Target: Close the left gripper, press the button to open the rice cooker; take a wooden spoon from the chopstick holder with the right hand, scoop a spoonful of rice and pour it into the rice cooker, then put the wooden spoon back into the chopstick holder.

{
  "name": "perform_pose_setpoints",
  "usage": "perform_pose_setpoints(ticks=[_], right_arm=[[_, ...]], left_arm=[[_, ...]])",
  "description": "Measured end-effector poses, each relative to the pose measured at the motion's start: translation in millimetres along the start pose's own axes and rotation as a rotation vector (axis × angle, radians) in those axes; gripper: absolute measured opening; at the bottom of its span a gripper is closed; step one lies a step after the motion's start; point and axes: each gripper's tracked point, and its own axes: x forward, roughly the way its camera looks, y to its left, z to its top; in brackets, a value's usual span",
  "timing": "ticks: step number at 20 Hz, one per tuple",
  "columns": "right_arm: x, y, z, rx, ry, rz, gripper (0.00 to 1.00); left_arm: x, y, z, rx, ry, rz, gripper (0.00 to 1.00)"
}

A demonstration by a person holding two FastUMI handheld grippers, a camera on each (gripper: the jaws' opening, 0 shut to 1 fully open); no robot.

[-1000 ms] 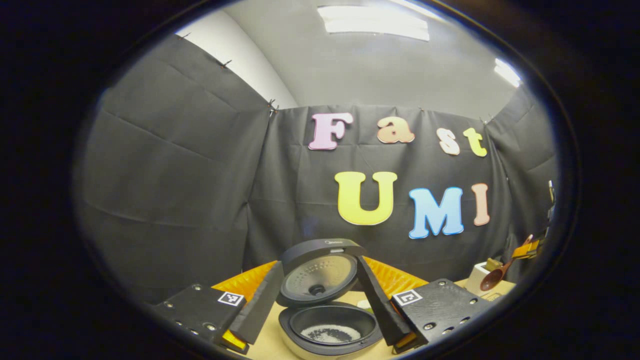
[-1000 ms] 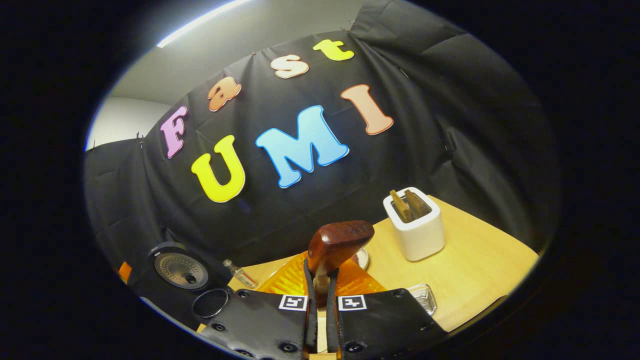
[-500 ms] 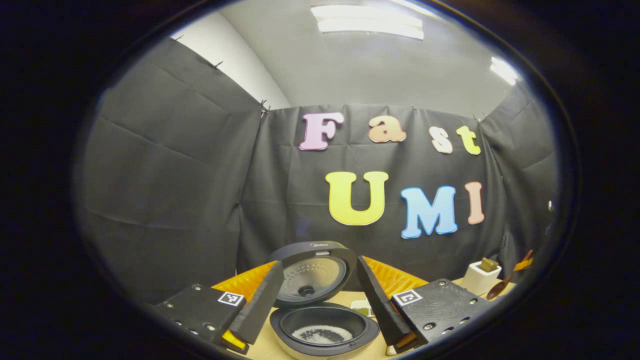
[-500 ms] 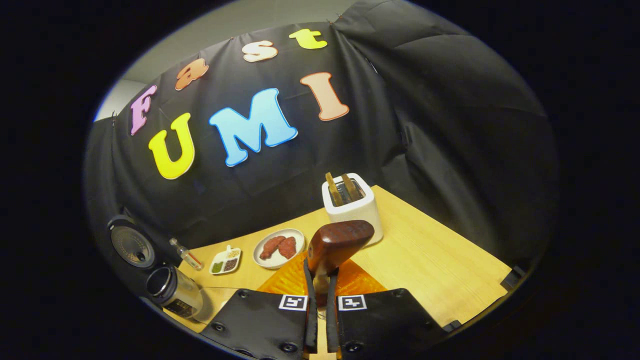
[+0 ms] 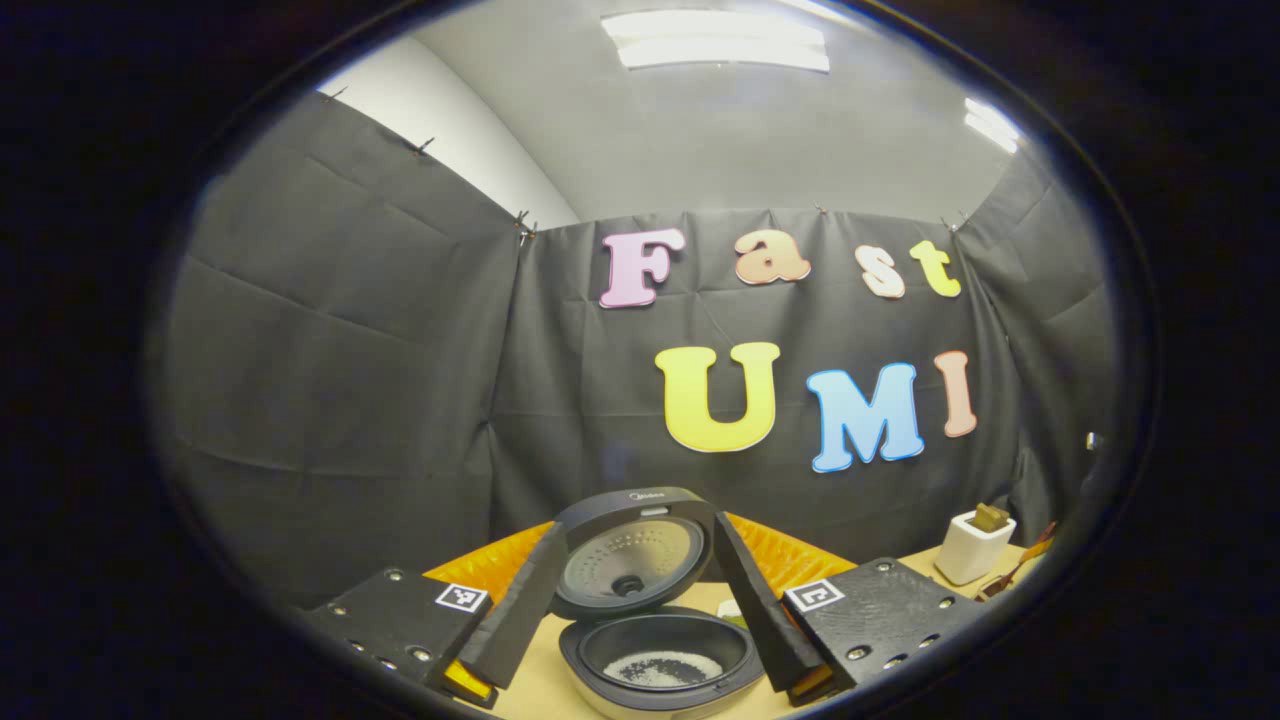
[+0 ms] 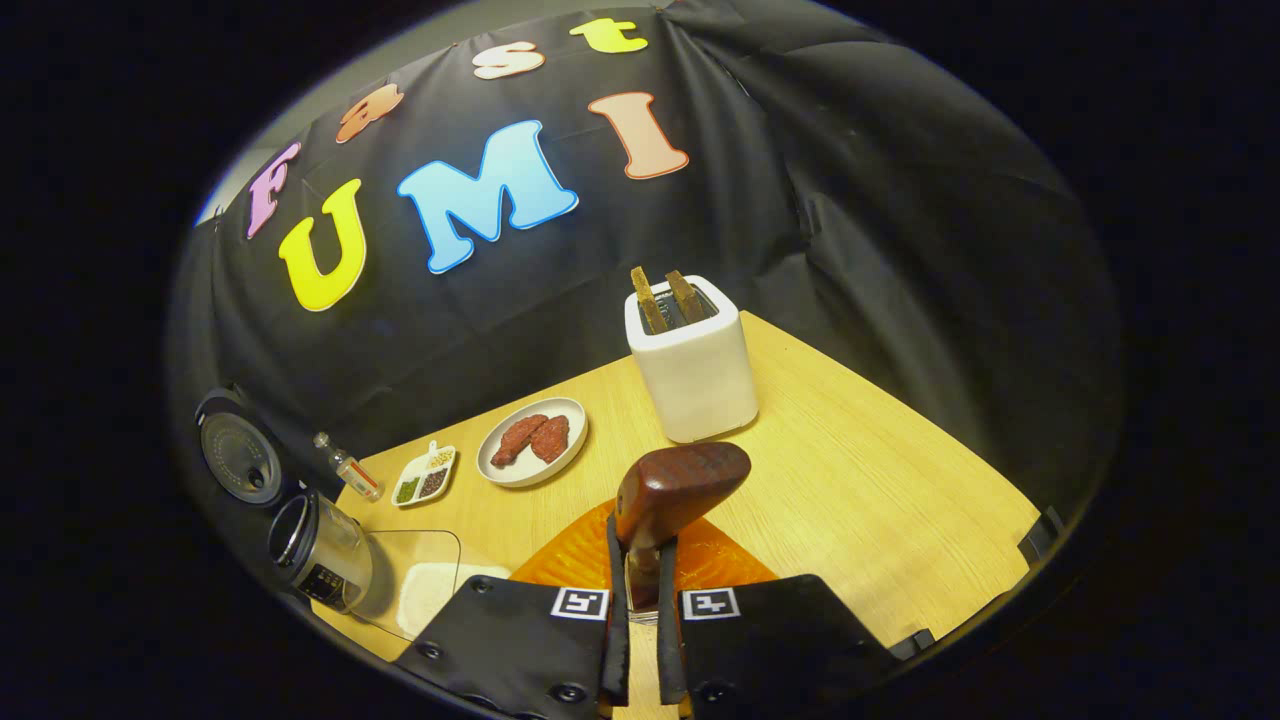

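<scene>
In the left gripper view, the left tongs [image 5: 640, 640] were seen spread wide with nothing between them, and the rice cooker [image 5: 660, 672] stood on the table [image 5: 530, 690] framed by the two fingers, its lid [image 5: 632, 550] raised upright and a layer of rice [image 5: 665, 668] lying in the pot. Farther right in that view, the white chopstick holder [image 5: 972, 548] stood near the table's far edge. In the right gripper view, the cooker was seen at the far left with a small bottle [image 6: 345, 466], a divided dish [image 6: 425, 475] and a plate [image 6: 530, 442] of reddish pieces ranged to its right, and a clear container [image 6: 420, 590] lay near the cooker. At the middle, the right tongs [image 6: 642, 585] were pressed together on the handle of the wooden spoon [image 6: 675, 488], whose bowl was held up above the table, just in front of the chopstick holder [image 6: 692, 365] with two wooden handles standing in it.
</scene>
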Motion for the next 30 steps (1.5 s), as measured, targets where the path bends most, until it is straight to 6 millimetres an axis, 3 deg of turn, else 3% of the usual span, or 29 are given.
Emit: perform_pose_setpoints(ticks=[1,4,9,13,15,19,23,27,30], right_arm=[[0,-1,1,-0.009,-0.01,-0.008,0.18],[-12,-15,12,-0.033,-0.074,-0.088,0.96],[-57,-18,64,-0.143,-0.247,-0.182,0.98],[-94,13,104,-0.19,-0.385,-0.159,0.98],[-105,33,112,-0.205,-0.422,-0.131,0.98],[-120,68,122,-0.244,-0.478,-0.094,0.98],[-124,91,123,-0.263,-0.498,-0.079,0.98],[-125,102,121,-0.28,-0.507,-0.077,0.98],[-124,107,116,-0.293,-0.491,-0.066,0.98]], left_arm=[[0,2,-1,0.002,0.001,0.004,0.92],[10,1,0,0.008,-0.002,0.005,0.9],[42,-5,2,0.044,-0.002,0.0,0.9],[85,-3,15,0.083,-0.018,0.003,0.9],[110,-3,18,0.077,-0.017,0.006,0.92],[162,4,13,0.09,0.001,0.019,0.9],[207,6,-7,0.076,0.036,-0.001,0.9],[229,11,-36,0.056,0.096,-0.006,0.9],[225,15,-59,0.004,0.163,-0.004,0.92]])
